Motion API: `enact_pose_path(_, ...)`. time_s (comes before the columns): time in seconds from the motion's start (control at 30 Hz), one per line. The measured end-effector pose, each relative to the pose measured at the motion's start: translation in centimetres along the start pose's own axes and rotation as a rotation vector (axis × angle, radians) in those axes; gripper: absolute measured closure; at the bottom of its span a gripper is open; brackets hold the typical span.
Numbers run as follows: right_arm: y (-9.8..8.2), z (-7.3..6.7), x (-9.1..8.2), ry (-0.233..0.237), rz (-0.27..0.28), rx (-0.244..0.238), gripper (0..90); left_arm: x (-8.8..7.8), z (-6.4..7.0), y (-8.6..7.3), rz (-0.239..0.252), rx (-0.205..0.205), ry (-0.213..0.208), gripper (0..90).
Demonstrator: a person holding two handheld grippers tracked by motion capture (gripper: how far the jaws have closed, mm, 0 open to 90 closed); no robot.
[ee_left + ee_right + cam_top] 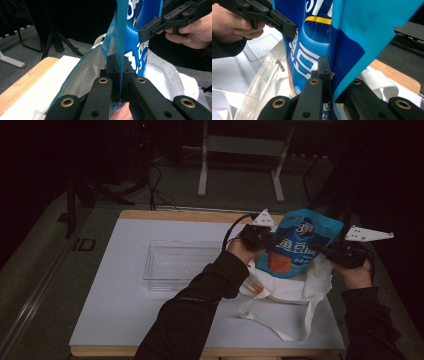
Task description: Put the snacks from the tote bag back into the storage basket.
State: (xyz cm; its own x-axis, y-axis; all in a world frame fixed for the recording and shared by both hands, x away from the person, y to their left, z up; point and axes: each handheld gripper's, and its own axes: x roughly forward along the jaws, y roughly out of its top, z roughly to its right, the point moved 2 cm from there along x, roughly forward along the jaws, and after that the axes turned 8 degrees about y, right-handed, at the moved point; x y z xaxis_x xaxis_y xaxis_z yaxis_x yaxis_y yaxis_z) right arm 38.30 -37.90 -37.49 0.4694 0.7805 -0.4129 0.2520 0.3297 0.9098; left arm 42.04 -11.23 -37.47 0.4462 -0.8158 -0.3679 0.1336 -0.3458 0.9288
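Blue snack pouch (300,242): glossy foil-like film, flat-sided, white lettering, an orange patch low on its front. Held upright, above a white tote bag (292,287).

White tote bag: soft woven cloth, crumpled, loop handles trailing toward the table's near edge; a zip pull shows in the right gripper view.

Clear plastic tray (175,262): rigid, rectangular, ribbed floor; left of the bag, apart from it.

Left gripper (119,65): jaws clenched on the pouch's thin side edge; forearm in a dark sleeve reaching forward.

Right gripper (329,68): jaws clamped on the pouch's opposite edge, hand beneath.

Table (115,305): matte white top, pale wood rim.

Room: dark; grey floor, cables, a metal stand frame (240,157) beyond.
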Motion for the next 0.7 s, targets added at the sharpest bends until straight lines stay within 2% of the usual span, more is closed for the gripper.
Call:
enact_pose_path(0.17,1.0,-0.4,-0.4,0.003,0.008,-0.019,88.2,-0.5,0.1,0.6,0.004,0.006,-0.003,90.0)
enact_pose_path(0.2,1.5,-0.6,-0.6,0.006,0.008,-0.029,88.2,-1.2,0.0,1.2,0.002,0.015,-0.007,90.0)
enact_pose_path(0.33,2.5,-1.1,-0.8,0.015,0.014,-0.048,88.3,-2.2,0.0,1.9,0.009,0.017,-0.011,90.0)
enact_pose_path(0.5,3.8,-1.8,-0.8,0.028,0.013,-0.075,88.4,-3.6,-0.2,2.5,0.012,0.015,-0.017,90.0)
enact_pose_path(0.57,4.1,-2.0,-0.7,0.031,0.010,-0.081,88.4,-3.6,-0.2,2.5,0.012,0.015,-0.017,90.0)
enact_pose_path(0.6,4.5,-2.3,-0.5,0.039,0.012,-0.087,88.4,-4.5,-0.4,2.6,0.014,0.017,-0.019,90.0)
enact_pose_path(0.7,5.1,-2.7,-0.2,0.052,0.016,-0.099,88.4,-5.4,-0.6,2.6,0.015,0.024,-0.017,90.0)
